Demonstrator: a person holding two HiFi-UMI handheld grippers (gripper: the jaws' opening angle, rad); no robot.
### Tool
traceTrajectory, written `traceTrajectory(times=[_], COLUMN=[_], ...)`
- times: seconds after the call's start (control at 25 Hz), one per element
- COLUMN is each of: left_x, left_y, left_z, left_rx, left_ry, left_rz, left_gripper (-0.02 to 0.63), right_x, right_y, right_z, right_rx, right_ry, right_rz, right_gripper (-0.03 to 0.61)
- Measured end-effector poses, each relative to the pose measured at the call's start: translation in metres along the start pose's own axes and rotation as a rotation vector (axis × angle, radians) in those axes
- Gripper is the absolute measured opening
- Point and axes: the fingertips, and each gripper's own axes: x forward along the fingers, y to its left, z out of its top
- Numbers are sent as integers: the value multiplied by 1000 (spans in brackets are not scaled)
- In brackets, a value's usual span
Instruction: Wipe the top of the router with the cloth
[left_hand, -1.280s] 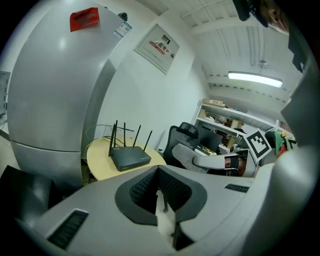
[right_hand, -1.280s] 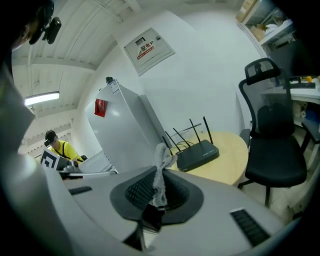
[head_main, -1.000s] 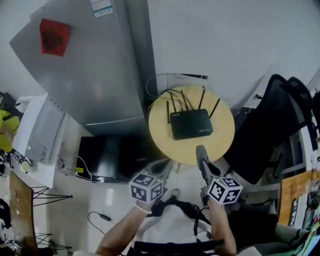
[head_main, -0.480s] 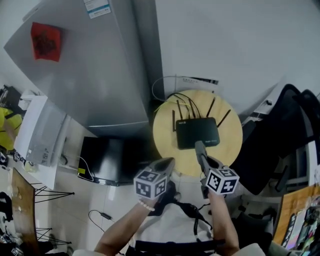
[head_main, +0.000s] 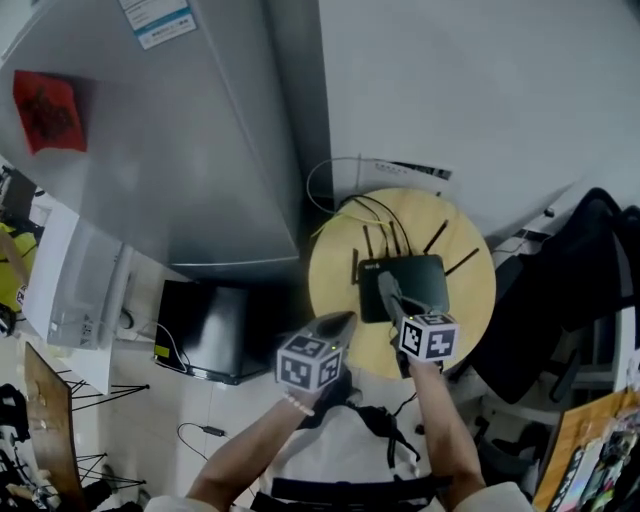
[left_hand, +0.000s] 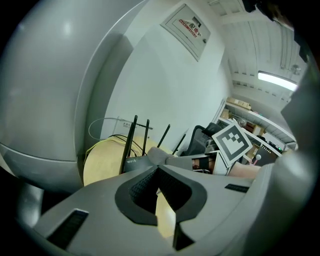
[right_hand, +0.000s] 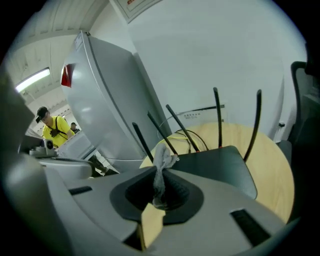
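Right gripper (right_hand: 159, 175) is clamping a small grey cloth (right_hand: 161, 159); a twisted tuft is poking up past the jaw tips. In the head view the right gripper (head_main: 388, 292) is reaching over the near left part of the router (head_main: 428, 280), and the cloth is hanging just over that corner. Whether the cloth is touching the top yet, cannot tell.

Left gripper (left_hand: 156, 169) is closed with nothing between the jaws. It is waiting off the near left edge of the table (head_main: 470, 310), apart from the router, doing no work here.

Router (right_hand: 220, 167) is a flat black box lying in the middle of the round wooden table (right_hand: 272, 150). Its top is bare and dark. Thin black antennas (right_hand: 218, 117) are standing up along the far edge, and black and yellow cables (head_main: 345, 212) are looping off behind them.

Beyond that, a grey fridge (head_main: 180, 150) is standing on the left, a white wall (head_main: 480, 90) is behind the table, and a dark chair (head_main: 590, 270) is sitting on the right.

Judged step: bringing the cloth onto the router, with wiping looking not yet begun. Next move is calling for lowering the tuft flat onto the top and then dragging it across toward the right side. The strokes need stopping short of the antennas, and the pressure should be light so the router is not sliding on the table.
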Motion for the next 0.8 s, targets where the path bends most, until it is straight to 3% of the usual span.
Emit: traceTrajectory(times=[0.44, 0.8], left_x=[39, 51], left_y=[29, 34], left_z=[1, 5], left_rx=[-20, -15], left_ry=[80, 101], left_rz=[-21, -25], left_gripper=[-3, -3], right_x=[103, 131], right_y=[-14, -11], right_z=[8, 2], right_rx=[-25, -50], right_ry=[168, 239], right_rz=[-2, 25], right_gripper=[32, 32])
